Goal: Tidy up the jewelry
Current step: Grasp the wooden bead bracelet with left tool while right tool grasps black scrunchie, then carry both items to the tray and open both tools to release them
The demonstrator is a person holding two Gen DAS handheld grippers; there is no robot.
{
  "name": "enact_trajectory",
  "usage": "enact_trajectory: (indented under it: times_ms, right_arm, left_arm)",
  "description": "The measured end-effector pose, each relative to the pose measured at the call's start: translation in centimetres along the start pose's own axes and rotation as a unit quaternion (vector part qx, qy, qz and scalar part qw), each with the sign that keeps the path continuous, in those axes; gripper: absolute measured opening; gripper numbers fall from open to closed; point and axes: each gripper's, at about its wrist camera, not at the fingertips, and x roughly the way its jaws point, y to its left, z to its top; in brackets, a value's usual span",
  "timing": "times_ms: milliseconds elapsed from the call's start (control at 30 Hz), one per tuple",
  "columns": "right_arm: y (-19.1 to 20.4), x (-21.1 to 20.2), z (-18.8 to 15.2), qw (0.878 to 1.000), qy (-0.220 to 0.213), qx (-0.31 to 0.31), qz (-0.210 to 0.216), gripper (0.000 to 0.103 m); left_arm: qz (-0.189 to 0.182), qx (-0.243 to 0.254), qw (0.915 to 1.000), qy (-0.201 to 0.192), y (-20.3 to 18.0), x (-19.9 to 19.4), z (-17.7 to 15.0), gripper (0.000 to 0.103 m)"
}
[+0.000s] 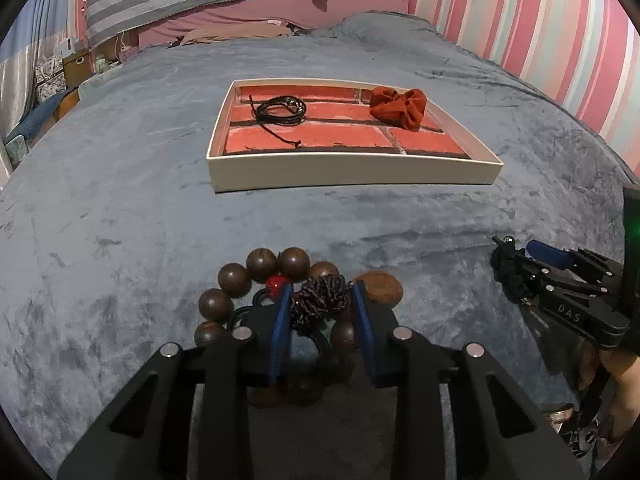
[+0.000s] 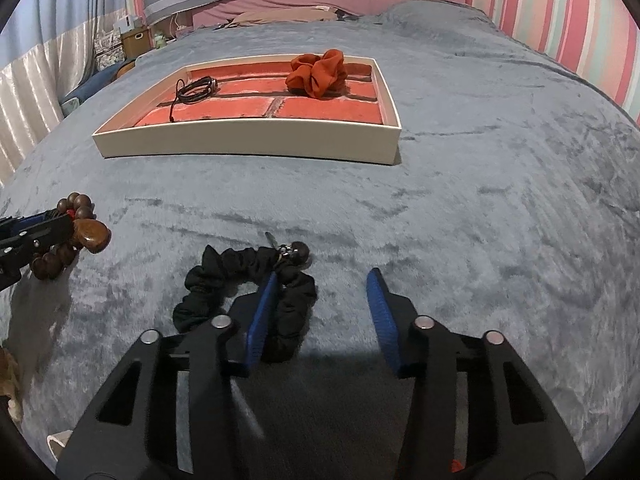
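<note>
The big round beads (image 1: pixel 294 264) look like smooth shiny wood, the black scrunchie (image 2: pixel 224 276) is soft wrinkly cloth, and the grey blanket (image 1: pixel 400 220) looks fuzzy and matt.

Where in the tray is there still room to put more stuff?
In the tray, the near row of brick squares is bare, between the front wall and the black cord bracelet at back left and the red scrunchie at back right. The back row is the crowded part.
</note>
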Motion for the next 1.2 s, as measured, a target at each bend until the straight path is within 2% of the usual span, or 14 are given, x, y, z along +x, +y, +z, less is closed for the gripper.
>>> enact_trajectory:
  times_ms: [167,300,533,667,933,1200]
  right_arm:
    - [0.1,0.0,-0.1,1.000,0.000,0.002,0.002,0.043]
    - [0.2,-0.1,-0.1,1.000,-0.001,-0.004,0.006,0.038]
    - [0.8,-0.1,-0.1,1.000,-0.002,-0.020,0.011,0.018]
    - [1.0,-0.2,0.0,1.000,-0.002,-0.023,0.013,0.013]
    - [0.8,-1.2,0.6,0.999,-0.026,-0.016,0.017,0.010]
    - [0.6,-3.0,3.5,0.998,-0.058,-0.014,0.026,0.010]
  left_arm:
    - [-0.017,-0.014,0.9997,-0.005,0.6,0.1,0.3,0.026]
    - [-0.019,-0.022,0.9995,-0.010,0.8,-0.1,0.2,0.020]
    - [-0.017,-0.021,0.9994,-0.023,0.7,-0.8,0.2,0.017]
    - [-0.012,-0.014,0.9994,-0.030,0.4,-1.2,0.2,0.017]
    - [-0.012,-0.018,0.9987,-0.047,0.4,-2.6,0.5,0.017]
    - [-0.007,-0.014,0.9973,-0.071,0.6,-4.9,2.5,0.017]
